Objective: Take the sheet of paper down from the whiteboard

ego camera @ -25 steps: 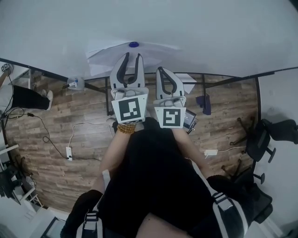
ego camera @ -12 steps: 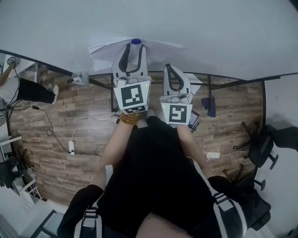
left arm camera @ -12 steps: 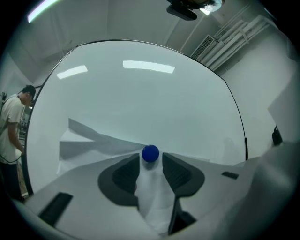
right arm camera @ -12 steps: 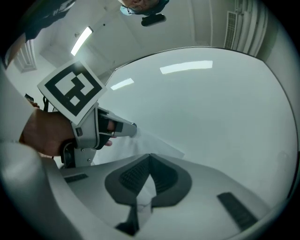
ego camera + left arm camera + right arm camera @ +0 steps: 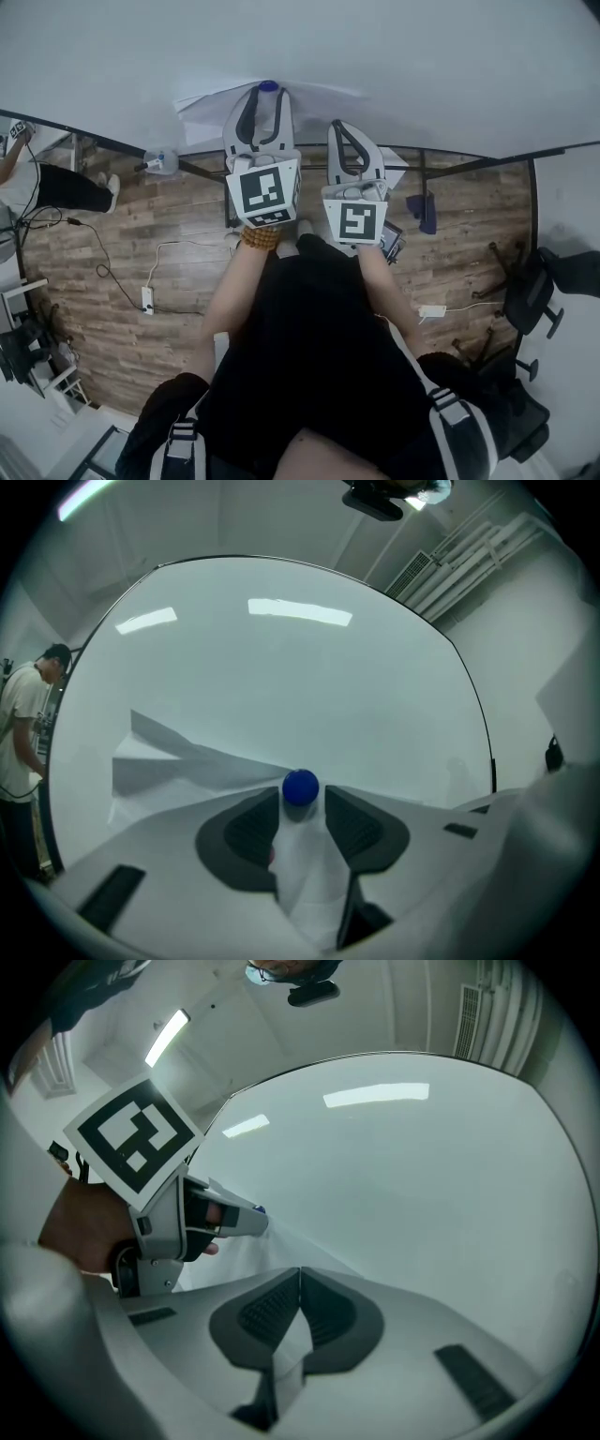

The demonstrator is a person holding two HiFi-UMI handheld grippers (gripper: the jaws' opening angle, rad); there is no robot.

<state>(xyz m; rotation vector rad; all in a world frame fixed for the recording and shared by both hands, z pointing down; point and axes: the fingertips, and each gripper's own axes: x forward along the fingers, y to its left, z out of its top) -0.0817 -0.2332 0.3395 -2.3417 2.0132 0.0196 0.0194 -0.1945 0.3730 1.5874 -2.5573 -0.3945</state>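
The left gripper (image 5: 268, 97) has moved up to the blue magnet (image 5: 300, 787), jaws opening astride it, while the right gripper (image 5: 299, 1274), clamped on the sheet of paper (image 5: 178, 766) pinned to the whiteboard (image 5: 281, 667), likely guards against it dropping.

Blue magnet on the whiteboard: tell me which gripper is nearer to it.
Left. The left gripper has its opening jaws on either side of the blue magnet, right at their tips. The right gripper sits off to the magnet's right, shut on the sheet of paper.
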